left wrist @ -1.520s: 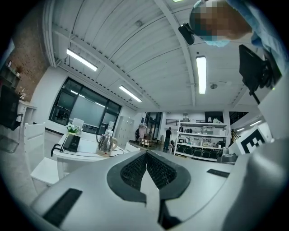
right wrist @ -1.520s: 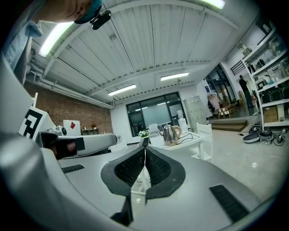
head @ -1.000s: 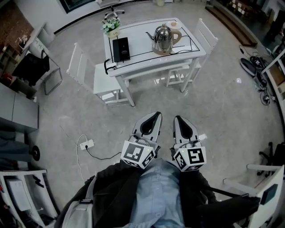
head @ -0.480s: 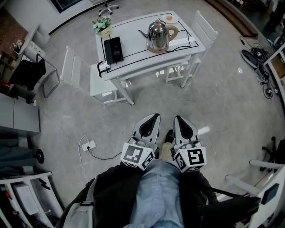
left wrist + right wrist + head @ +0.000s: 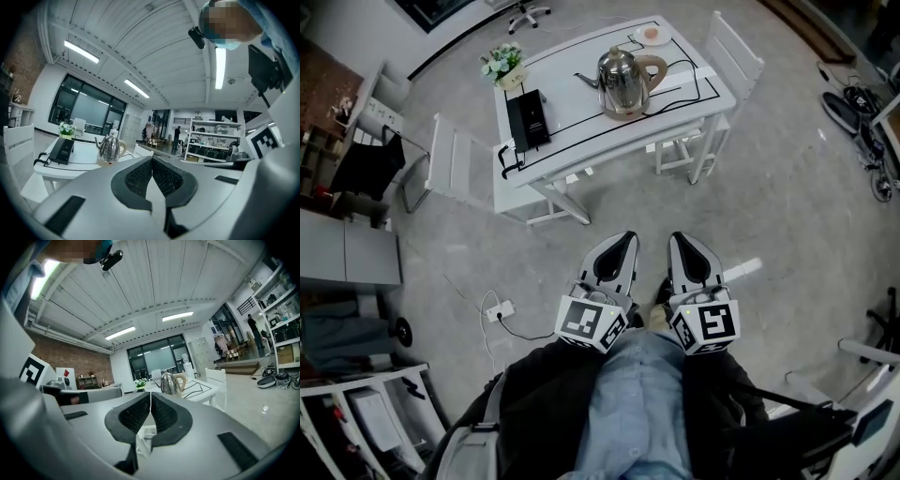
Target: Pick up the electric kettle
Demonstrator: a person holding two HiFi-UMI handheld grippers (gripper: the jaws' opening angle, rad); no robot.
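Left gripper (image 5: 625, 240) and right gripper (image 5: 678, 240), jaws pressed together
We held them side by side mid-frame; the electric kettle (image 5: 623, 82) stood on the white table (image 5: 572, 101) at upper centre, well apart.

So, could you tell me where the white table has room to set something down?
Bare tabletop lies between the black rectangular box and the steel electric kettle. The far corners are taken by potted white flowers and a small dish.
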